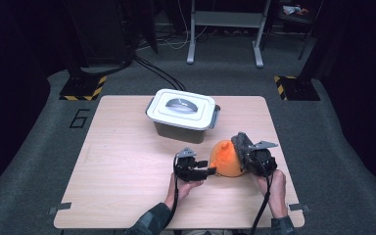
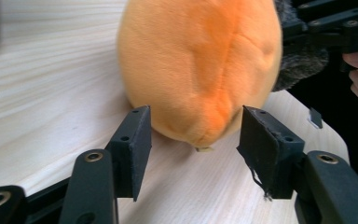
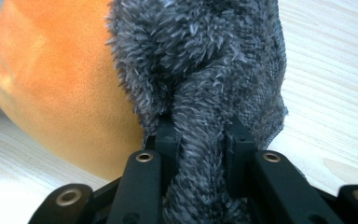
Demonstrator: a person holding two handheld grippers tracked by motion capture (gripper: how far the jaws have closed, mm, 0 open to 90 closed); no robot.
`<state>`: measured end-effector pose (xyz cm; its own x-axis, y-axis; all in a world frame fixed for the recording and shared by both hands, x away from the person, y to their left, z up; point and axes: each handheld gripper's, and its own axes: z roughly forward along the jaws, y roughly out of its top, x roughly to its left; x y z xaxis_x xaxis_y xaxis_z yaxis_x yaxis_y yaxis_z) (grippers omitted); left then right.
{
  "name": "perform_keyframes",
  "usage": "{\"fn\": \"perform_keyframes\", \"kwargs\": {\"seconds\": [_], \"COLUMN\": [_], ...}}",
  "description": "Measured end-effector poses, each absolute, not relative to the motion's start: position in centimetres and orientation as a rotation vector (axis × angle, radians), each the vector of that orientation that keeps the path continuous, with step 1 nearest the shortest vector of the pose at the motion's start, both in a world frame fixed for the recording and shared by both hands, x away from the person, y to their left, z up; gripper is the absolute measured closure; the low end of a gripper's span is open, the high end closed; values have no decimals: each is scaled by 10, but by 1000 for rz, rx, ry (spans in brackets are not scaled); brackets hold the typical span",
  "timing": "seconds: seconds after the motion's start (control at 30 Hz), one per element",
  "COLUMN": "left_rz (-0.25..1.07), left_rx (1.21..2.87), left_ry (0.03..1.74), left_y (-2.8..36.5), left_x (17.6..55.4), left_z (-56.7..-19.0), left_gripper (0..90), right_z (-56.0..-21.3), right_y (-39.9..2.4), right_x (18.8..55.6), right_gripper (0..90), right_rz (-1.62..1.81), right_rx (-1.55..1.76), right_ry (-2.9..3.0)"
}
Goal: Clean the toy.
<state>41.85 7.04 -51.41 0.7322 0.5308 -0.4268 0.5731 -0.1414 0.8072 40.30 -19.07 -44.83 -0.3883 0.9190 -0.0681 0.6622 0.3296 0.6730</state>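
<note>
Plush toy: orange plush with a grey furry part, lying on the tabletop near its right front, between my two tools.
Right tool: I see it clamped on the grey fur, pile bunched between the pads.
Left tool: jaws part open; the plush's narrow end sits between them, pads apart from it.
Bin: lidded white box beyond the plush, apart.

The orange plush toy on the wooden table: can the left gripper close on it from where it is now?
Probably yes. The left gripper is open, and the narrow end of the orange plush toy lies just ahead between its pads, untouched by them. Nothing stands between. The right gripper grips the toy's grey fuzzy part on the far side.
</note>
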Motion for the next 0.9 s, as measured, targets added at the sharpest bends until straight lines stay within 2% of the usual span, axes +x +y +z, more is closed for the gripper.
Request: {"fn": "perform_keyframes", "kwargs": {"seconds": [0.23,0.37,0.57,0.9], "left_rz": [-18,6,68,185], "left_rx": [1770,1767,1790,1848], "left_ry": [851,832,794,704], "left_y": [64,63,63,68], "left_x": [417,417,418,425], "left_z": [-518,-515,-504,-465], "left_gripper": [712,797,826,833], "right_z": [-450,-450,-448,-444], "right_y": [-195,-195,-201,-204], "right_x": [403,401,397,392], "right_gripper": [723,724,726,728], "right_rz": [797,809,827,859], "right_rx": [1396,1406,1403,1395], "right_ry": [2147,2128,2111,2079]}}
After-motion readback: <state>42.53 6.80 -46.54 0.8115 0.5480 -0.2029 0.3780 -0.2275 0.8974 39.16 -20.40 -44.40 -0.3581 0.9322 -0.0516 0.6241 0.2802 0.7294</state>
